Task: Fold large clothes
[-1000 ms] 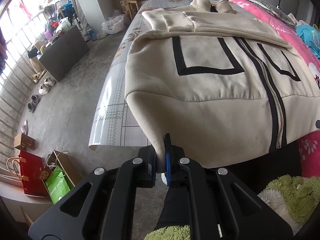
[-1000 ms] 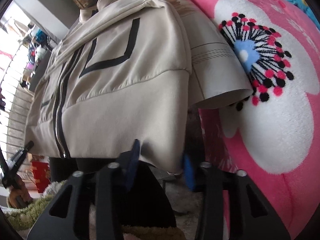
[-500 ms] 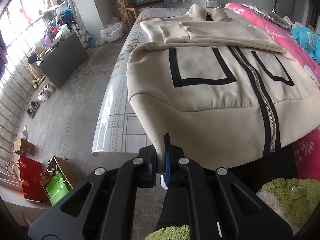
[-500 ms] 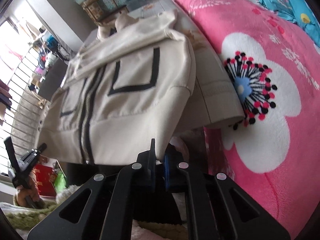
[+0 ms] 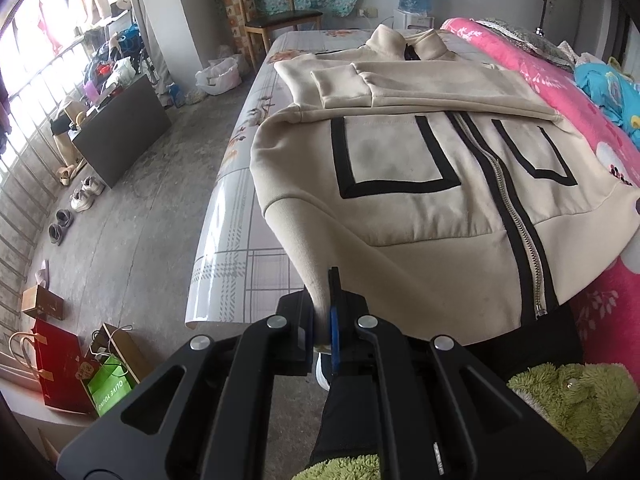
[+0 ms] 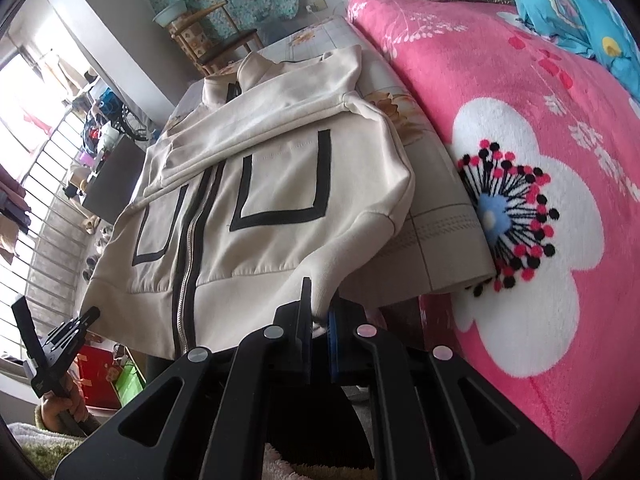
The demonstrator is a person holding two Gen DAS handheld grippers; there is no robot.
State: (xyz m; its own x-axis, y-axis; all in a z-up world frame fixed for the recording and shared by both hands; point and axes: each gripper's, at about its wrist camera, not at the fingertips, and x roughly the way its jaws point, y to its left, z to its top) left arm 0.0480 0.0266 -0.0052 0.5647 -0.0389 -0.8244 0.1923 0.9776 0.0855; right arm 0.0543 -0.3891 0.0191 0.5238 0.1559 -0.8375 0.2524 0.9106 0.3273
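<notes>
A cream zip-front jacket (image 5: pixel 420 200) with black trim lies front-up on a table covered by a glossy checked and floral sheet (image 5: pixel 236 248), its collar at the far end and its hem band hanging over the near edge. Both sleeves are folded across the chest, the cuff of one (image 5: pixel 340 88) lying flat just below the collar. The zip is closed and runs down the centre between two black U-shaped pocket outlines. The left gripper (image 5: pixel 325 312) is clamped on the hem band at the jacket's left corner — cloth is pinched between the black finger and the blue pad, and the corner is raised off the table edge. The right gripper (image 6: pixel 318 312) is likewise closed on the opposite hem corner, the fabric drawn up into a small peak between its fingers; its jaws have just closed onto that cloth. From the right wrist view the left gripper (image 6: pixel 60 340) is seen low at the left, held in a hand (image 6: pixel 60 404). A pink fleece blanket with a large white flower (image 6: pixel 540 240) lies just beside the table on the right. On the concrete floor to the left stand a dark low cabinet (image 5: pixel 120 124), several pairs of shoes (image 5: pixel 72 208) and red and green paper bags (image 5: pixel 80 376). A wooden chair (image 5: pixel 280 20) stands beyond the table's far end.
</notes>
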